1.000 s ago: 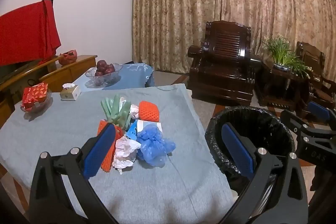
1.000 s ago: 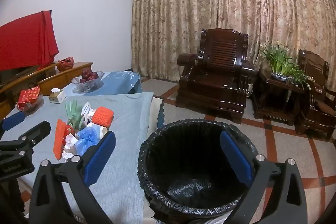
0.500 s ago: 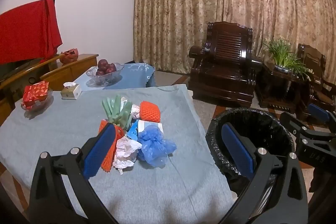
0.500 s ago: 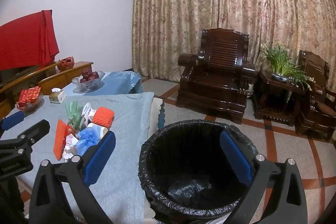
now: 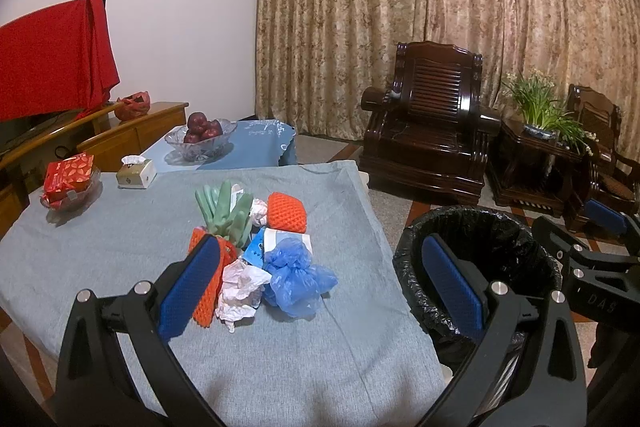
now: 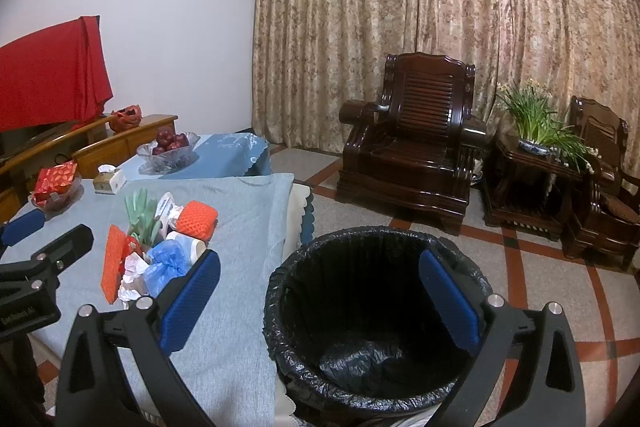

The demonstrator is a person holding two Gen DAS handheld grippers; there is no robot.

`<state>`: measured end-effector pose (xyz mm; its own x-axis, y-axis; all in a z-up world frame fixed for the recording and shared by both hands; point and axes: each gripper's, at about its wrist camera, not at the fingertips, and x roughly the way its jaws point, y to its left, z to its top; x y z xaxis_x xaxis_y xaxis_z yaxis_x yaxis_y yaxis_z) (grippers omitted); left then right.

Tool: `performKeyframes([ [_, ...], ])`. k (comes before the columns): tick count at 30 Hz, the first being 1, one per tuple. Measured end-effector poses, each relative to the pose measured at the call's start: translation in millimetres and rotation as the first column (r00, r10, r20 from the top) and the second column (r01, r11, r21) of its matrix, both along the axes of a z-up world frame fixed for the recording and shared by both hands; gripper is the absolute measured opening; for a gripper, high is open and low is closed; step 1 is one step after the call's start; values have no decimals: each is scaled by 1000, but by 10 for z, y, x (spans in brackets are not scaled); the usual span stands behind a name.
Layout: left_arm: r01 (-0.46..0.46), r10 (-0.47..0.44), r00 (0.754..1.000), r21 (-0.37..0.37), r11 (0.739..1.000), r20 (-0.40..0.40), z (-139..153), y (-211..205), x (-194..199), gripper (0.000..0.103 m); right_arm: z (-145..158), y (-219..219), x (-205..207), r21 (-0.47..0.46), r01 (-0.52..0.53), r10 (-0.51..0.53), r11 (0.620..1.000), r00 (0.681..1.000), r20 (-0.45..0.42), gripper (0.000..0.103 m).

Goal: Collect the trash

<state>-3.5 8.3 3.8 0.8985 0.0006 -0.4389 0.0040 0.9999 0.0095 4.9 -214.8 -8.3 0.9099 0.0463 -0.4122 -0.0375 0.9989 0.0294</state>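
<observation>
My biggest worry is the bin: it stands on the floor just beside the counter, its black liner loose over the rim, and if I swing across carelessly a claw could snag the liner or knock the bin askew, so whatever I drop would miss. Next is the grey cloth on the counter; a low scoop could pinch it along with the trash and drag the whole heap toward the edge. The heap itself sits mid-counter, pieces touching and overlapping: green gloves, an orange foam net, a blue plastic bag and crumpled white paper. I judge that pulling one piece could tumble its neighbours, and the bag may slip from my grip. My left claw hangs wide open and empty, facing the heap; my right claw is equally spread and empty above the bin mouth. Smallest risk: the two claws sit near each other and could bump.
</observation>
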Motion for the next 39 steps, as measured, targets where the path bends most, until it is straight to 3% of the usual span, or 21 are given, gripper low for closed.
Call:
performKeyframes([
  [39, -1, 1, 1000, -4, 1000, -4, -25, 2, 15, 98, -31, 53, 50, -2, 0, 0, 1000, 1000, -7, 97],
])
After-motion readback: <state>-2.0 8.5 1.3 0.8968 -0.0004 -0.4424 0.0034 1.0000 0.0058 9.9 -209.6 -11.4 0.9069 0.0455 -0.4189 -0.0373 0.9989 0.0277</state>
